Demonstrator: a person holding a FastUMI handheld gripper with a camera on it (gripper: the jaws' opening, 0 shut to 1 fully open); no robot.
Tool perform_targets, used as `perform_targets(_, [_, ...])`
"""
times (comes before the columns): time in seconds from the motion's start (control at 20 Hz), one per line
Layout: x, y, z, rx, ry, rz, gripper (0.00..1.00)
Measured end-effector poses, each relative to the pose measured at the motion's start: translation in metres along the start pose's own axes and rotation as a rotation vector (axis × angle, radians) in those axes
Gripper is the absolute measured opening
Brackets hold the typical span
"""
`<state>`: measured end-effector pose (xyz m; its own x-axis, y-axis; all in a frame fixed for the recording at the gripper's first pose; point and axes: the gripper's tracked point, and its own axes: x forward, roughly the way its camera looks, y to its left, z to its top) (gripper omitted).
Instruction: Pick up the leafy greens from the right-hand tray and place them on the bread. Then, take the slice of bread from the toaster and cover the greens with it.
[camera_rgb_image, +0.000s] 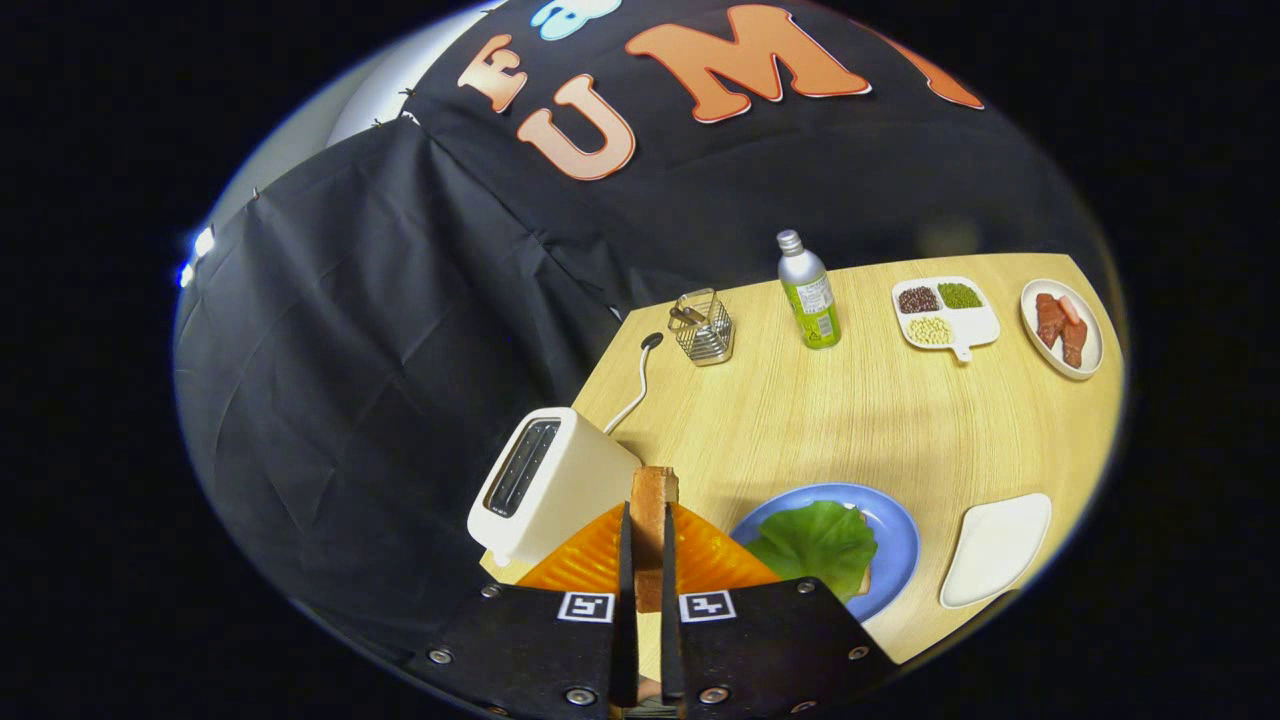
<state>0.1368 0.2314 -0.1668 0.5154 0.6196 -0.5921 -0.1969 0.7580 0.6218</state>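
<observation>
Gripper (648, 530) clamps bread slice (652, 500) on edge
Toaster (545, 480) at 10 o'clock, greens (818, 540) on plate (895, 530) at 2; bottle (810, 295) label unreadable

Gripper (648, 520) clamped on a slice of bread (652, 500), held edge-up between both fingers, lifted clear of the white toaster (550, 480) just left of it. Leafy greens (818, 542) already sitting on the blue plate (895, 540) to the right. Empty white tray (995, 550) beside that. Bottle (808, 292) and wire basket (703, 327) further back on the wooden table (850, 410).
</observation>
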Motion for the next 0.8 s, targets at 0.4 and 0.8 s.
perform_targets(0.4, [0.008, -0.042, -0.030, 0.069, 0.051, 0.040, 0.09])
perform_targets(0.8, [0.015, -0.080, -0.052, 0.087, 0.084, 0.041, 0.09])
